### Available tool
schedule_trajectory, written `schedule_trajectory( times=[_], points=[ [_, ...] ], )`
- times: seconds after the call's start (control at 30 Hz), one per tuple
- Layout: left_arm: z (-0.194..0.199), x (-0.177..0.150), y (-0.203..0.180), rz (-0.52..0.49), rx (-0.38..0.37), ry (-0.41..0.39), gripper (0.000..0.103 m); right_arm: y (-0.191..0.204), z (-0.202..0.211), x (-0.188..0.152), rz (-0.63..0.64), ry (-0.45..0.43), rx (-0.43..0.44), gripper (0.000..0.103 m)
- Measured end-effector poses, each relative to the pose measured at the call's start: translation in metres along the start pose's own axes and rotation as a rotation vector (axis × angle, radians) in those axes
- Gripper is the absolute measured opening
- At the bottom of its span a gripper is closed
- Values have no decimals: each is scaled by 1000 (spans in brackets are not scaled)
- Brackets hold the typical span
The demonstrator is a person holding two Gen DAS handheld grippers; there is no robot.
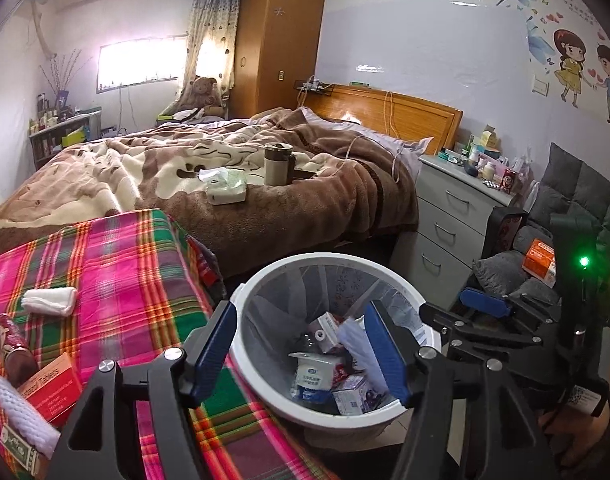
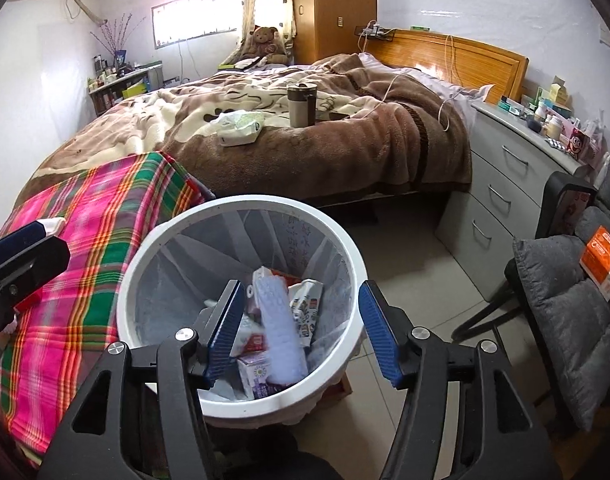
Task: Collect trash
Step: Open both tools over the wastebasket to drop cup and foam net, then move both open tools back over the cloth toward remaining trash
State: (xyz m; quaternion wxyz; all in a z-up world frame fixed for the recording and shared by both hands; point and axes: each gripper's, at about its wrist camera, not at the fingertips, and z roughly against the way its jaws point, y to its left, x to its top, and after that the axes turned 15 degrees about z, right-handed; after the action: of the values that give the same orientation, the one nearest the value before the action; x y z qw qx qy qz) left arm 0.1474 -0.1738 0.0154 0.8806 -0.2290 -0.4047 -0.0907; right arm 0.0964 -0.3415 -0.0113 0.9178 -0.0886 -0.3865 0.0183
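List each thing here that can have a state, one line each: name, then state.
Left gripper: open, empty, over the bin.
Right gripper: open, nothing gripped.
Trash bin: upright, lined, partly filled with cartons.
Foam sleeve: loose in the bin.
Wardrobe: doors shut.
Drawers: shut.
Flask: upright on the bed.
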Motion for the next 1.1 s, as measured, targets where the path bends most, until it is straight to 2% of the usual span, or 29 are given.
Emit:
schedule_trajectory(
  times=[0.6,1.1],
  points=[
    [66,3,52,62,90,-96,66,49,19,20,28,-105,75,61],
    [121,-14,137,183,230,-167,66,107,17,33,101,-169,212,61]
  ],
)
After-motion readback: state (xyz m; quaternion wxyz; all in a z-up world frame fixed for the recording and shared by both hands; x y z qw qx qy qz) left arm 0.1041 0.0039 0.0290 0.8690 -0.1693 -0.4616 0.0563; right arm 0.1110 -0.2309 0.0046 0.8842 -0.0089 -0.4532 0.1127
